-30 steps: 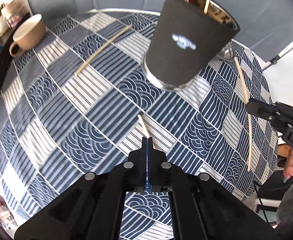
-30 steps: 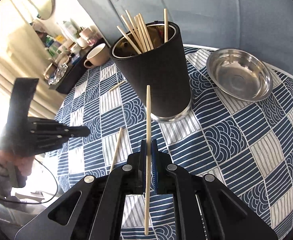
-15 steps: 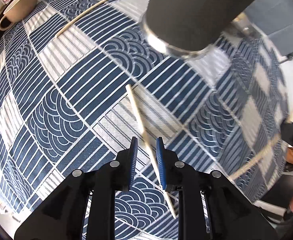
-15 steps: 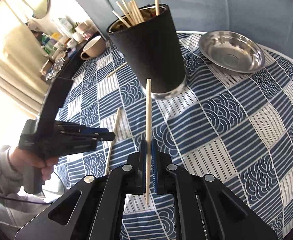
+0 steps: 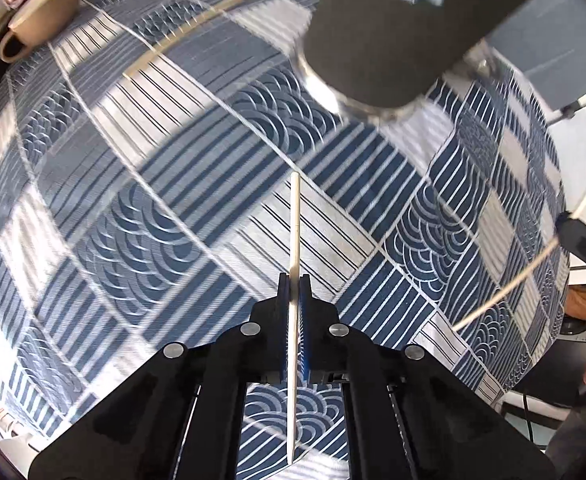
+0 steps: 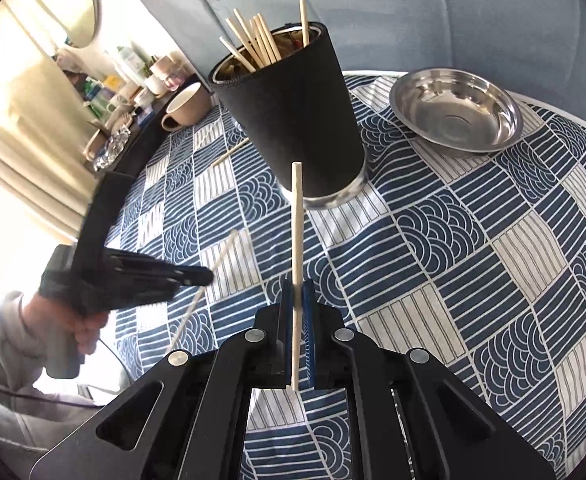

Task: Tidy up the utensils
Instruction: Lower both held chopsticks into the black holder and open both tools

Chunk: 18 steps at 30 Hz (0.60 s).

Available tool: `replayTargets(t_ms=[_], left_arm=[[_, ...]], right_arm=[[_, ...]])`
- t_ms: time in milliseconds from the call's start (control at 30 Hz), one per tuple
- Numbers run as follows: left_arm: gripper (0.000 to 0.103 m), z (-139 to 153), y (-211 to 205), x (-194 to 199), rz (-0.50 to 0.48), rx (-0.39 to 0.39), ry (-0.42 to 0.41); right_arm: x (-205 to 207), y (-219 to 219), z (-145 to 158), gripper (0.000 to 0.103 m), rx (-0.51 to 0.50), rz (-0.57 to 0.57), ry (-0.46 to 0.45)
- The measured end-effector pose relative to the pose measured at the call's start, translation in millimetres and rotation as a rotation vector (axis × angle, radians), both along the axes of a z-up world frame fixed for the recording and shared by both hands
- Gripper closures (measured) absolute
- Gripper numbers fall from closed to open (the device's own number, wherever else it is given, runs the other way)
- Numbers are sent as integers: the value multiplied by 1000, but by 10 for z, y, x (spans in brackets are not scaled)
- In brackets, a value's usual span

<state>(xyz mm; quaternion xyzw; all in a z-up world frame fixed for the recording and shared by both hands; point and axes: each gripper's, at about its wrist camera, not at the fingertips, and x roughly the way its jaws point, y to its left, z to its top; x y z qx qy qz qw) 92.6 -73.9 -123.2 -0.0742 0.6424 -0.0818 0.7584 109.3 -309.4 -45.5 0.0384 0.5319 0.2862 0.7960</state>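
Pale slender wooden chopstick (image 5: 295,240) clamped in left gripper (image 5: 294,280) jaws, another chopstick (image 6: 297,240) in right gripper (image 6: 297,292) jaws.

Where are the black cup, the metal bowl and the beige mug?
black cup (image 6: 293,120), right wrist view, middle of its dark side wall.
metal bowl (image 6: 505,120), right wrist view, its shiny right rim.
beige mug (image 6: 187,108), right wrist view, its outer side.

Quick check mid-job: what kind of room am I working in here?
Probably a home dining corner: a table with a patterned tablecloth, a mug, a steel bowl, and a cluttered side shelf by curtains.
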Motion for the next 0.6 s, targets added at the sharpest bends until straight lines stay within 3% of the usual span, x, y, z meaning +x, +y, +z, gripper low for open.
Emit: replayTargets(t_ms=[300, 600], left_arm=[[98, 936, 216, 133, -32, -58, -194], [98, 1850, 217, 477, -144, -99, -411]], right_arm=[[215, 42, 433, 98, 21, -13, -102], [555, 233, 1303, 98, 22, -18, -285]])
